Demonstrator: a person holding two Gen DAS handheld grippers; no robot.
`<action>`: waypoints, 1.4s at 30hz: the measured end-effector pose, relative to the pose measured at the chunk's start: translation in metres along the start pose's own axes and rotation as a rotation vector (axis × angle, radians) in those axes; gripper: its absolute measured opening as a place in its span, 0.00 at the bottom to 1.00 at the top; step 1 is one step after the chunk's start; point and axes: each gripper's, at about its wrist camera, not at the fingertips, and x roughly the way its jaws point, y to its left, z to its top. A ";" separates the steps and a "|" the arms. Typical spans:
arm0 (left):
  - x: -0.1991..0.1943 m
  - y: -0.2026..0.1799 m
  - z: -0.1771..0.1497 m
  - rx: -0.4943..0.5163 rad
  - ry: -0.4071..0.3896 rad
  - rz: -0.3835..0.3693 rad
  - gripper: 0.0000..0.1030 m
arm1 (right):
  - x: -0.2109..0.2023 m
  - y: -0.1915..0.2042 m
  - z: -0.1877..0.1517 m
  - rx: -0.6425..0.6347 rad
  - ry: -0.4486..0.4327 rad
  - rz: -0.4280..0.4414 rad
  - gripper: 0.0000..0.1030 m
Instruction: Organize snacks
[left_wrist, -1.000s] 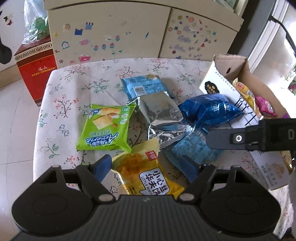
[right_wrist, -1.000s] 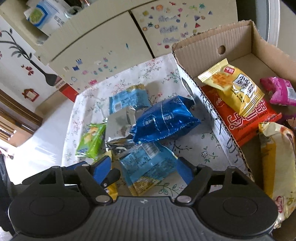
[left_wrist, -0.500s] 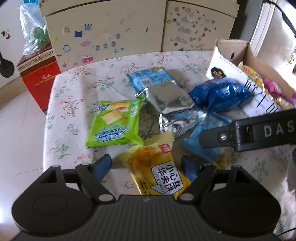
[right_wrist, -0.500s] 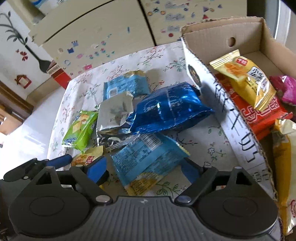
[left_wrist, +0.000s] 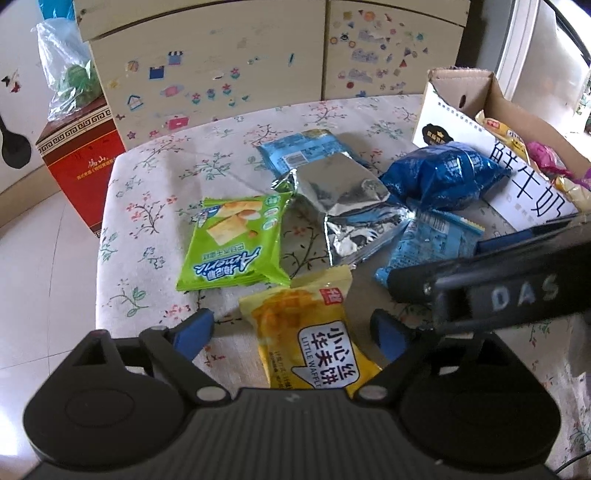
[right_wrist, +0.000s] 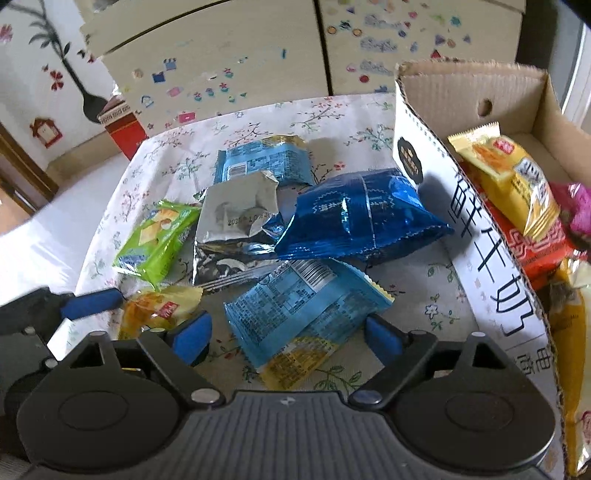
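Between blue pads of left gripper (left_wrist: 293, 332), jaws just widened, unpressed: glossy yellow waffle packet (left_wrist: 314, 339), lower centre | between right gripper (right_wrist: 288, 334) pads, jaws just eased inward, unpressed: flat light-blue packet (right_wrist: 306, 306) | frame centre: crinkled silver foil bag (left_wrist: 347, 206) | right edge: corrugated cardboard box (right_wrist: 476, 96) on floral cloth (left_wrist: 147, 184)

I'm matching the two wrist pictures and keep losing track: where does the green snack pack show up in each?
Left wrist: the green pack lies left of centre on the tablecloth, just beyond the yellow waffle pack.
Right wrist: the green pack sits far left, mid-height, smaller and skewed.
Shared landmark: the silver foil bag lies immediately right of the green pack in both views.
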 end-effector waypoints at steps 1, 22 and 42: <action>0.000 0.000 0.000 -0.001 0.000 0.000 0.90 | 0.000 0.002 -0.001 -0.020 -0.008 -0.017 0.84; -0.011 -0.009 0.001 -0.043 -0.020 -0.053 0.53 | -0.018 -0.015 -0.004 0.052 -0.003 0.065 0.40; -0.013 0.011 0.006 -0.128 -0.022 0.024 0.53 | 0.012 0.016 0.008 0.114 -0.115 -0.102 0.72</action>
